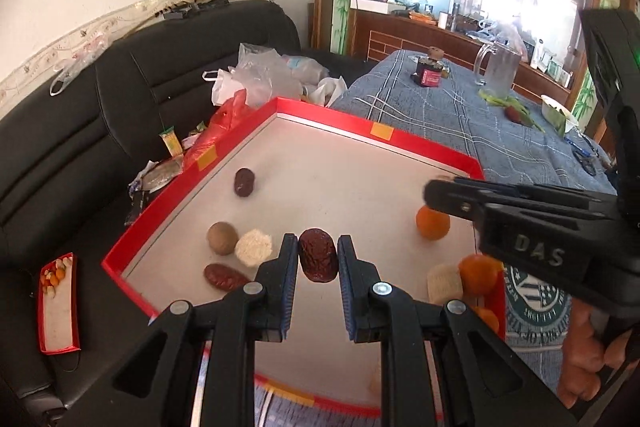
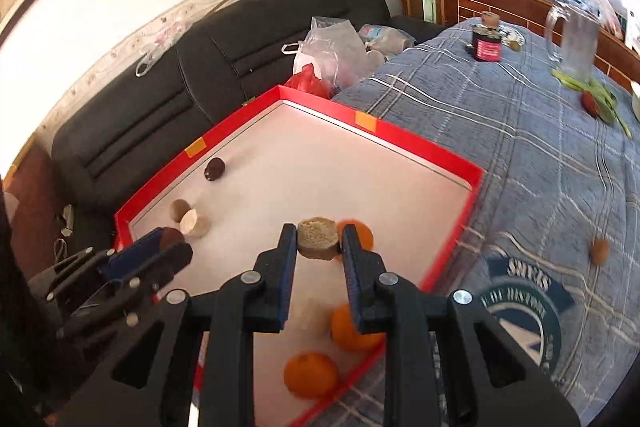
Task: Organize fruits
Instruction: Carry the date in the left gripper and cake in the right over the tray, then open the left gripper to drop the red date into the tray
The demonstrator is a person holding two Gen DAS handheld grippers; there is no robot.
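Note:
My left gripper (image 1: 318,253) is shut on a wrinkled dark red date (image 1: 317,259), held above the red-rimmed tray (image 1: 420,143). On the tray floor lie another dark date (image 1: 244,182), a flat date (image 1: 225,277), a brown round fruit (image 1: 222,237), a pale fuzzy ball (image 1: 253,248) and several oranges (image 1: 433,223). In the right wrist view my right gripper (image 2: 318,241) is shut on a tan round cake-like piece (image 2: 318,237), over the tray (image 2: 424,147) near oranges (image 2: 311,375). The left gripper (image 2: 168,247) shows at the left there.
A blue plaid cloth (image 2: 540,155) covers the table, with a small brown fruit (image 2: 599,250), a dark jar (image 2: 487,45), a glass mug (image 2: 576,39) and green pods. A black sofa (image 1: 120,99) with plastic bags and a small red snack box (image 1: 56,303) lies left of the tray.

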